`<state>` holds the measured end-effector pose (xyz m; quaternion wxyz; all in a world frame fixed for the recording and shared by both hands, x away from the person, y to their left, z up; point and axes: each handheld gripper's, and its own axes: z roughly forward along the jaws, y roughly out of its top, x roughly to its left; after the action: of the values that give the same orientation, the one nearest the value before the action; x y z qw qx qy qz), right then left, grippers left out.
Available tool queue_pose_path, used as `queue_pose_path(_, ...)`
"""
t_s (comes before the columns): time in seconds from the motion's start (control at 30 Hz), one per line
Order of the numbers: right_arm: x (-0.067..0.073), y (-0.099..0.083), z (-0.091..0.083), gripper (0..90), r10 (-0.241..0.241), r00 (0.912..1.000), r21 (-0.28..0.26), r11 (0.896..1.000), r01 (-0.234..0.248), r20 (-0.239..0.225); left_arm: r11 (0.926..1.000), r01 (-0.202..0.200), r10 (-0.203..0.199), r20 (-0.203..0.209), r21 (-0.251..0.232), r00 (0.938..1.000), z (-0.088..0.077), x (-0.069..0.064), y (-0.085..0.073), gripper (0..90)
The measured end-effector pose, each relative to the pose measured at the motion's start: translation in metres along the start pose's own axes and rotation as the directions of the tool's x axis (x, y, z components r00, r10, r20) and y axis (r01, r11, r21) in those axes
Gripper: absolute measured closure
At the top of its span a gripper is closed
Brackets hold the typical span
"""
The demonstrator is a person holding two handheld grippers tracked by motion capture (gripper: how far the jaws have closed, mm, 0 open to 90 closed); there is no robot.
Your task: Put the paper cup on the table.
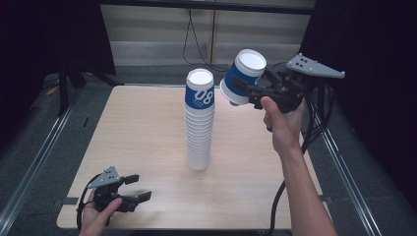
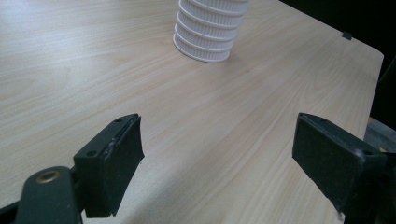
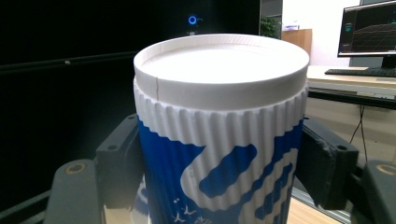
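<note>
The right gripper (image 1: 244, 89) clamps a blue-and-white cup (image 1: 242, 77) upside down, aloft just right of the cup stack (image 1: 199, 120); its mouth is hidden. Near left, the left gripper (image 1: 139, 188) rests spread, holding nothing. The stack's top is cut off in the left gripper view.

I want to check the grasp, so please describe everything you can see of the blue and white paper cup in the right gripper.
The blue and white ribbed paper cup is upside down, with its flat white base facing up and tilted. Its corrugated wall carries a blue print under a white band. The right gripper holds it in the air, its black fingers pressing on both sides, up and to the right of the tall stack of matching cups, apart from it.
</note>
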<state>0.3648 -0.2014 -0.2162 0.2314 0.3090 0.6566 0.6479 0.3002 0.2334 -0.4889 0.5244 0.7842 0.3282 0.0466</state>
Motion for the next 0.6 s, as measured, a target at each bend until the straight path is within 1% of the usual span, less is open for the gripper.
queue_pose_path(0.07,0.0,-0.005,-0.003,25.8,0.006,1.0,0.011,1.0,-0.006,-0.001,1.0,-0.005,0.005,-0.001,-0.004,1.0,0.0,0.0,0.001,16.0)
queue_pose_path(0.13,-0.001,-0.01,-0.004,25.8,0.01,1.0,0.027,1.0,-0.01,0.002,0.9999,-0.008,0.008,0.006,-0.007,0.9999,-0.001,-0.001,0.002,16.0)
queue_pose_path(0.23,-0.001,-0.019,-0.007,25.9,0.014,0.9998,0.031,0.999,-0.015,0.014,0.9998,-0.013,0.014,0.008,-0.014,0.9999,-0.002,-0.002,0.003,16.1)
queue_pose_path(0.33,-0.002,-0.028,-0.012,25.9,0.02,0.9997,0.04,0.999,-0.021,0.016,0.9996,-0.018,0.018,0.007,-0.02,0.9998,-0.002,-0.002,0.002,16.1)
queue_pose_path(0.43,-0.002,-0.035,-0.015,25.9,0.03,0.9994,0.049,0.998,-0.031,0.015,0.9993,-0.026,0.027,0.009,-0.026,0.9996,-0.002,-0.002,0.002,16.0)
queue_pose_path(0.47,-0.003,-0.038,-0.016,25.9,0.03,0.9995,0.054,0.998,-0.03,0.013,0.9992,-0.027,0.027,0.019,-0.03,0.9994,-0.002,-0.002,0.002,16.0)
queue_pose_path(0.6,-0.003,-0.046,-0.018,26.0,0.032,0.9995,0.063,0.997,-0.032,0.007,0.9987,-0.038,0.039,0.022,-0.034,0.999,-0.001,-0.003,0.003,16.1)
